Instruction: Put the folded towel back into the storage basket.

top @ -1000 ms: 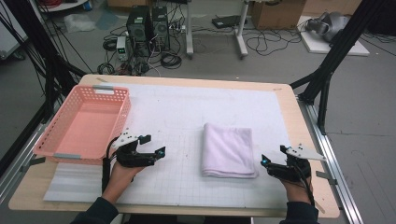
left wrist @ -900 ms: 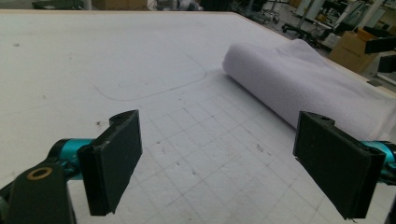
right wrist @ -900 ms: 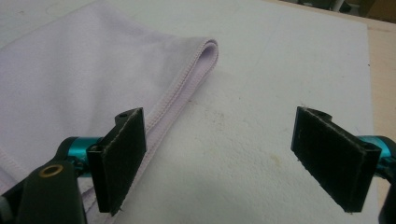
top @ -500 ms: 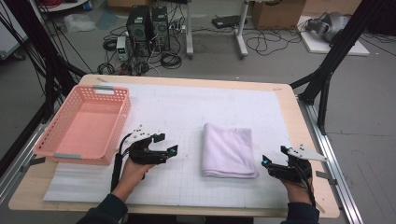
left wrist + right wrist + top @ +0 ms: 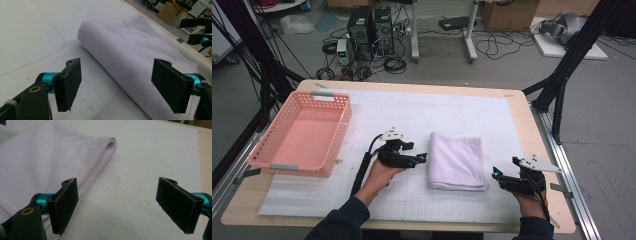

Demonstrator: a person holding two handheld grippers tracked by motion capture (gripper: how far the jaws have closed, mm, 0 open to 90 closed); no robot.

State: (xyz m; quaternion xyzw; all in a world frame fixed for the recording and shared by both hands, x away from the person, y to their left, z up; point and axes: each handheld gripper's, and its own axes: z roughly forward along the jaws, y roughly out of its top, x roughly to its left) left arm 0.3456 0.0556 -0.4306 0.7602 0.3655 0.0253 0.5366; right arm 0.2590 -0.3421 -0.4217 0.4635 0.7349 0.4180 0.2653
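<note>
High view: folded lilac towel (image 5: 458,160) on tabletop (image 5: 517,107) — left gripper (image 5: 422,158) and right gripper (image 5: 495,174) flank it, both jaws wide, empty.

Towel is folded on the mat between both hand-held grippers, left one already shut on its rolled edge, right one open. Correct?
Not quite. The left hand-held gripper is open too: the left gripper view shows its jaws spread wide, apart from the towel, which they are not clamping. The rest holds: the towel lies folded on the mat, and the right hand-held gripper is open.
</note>
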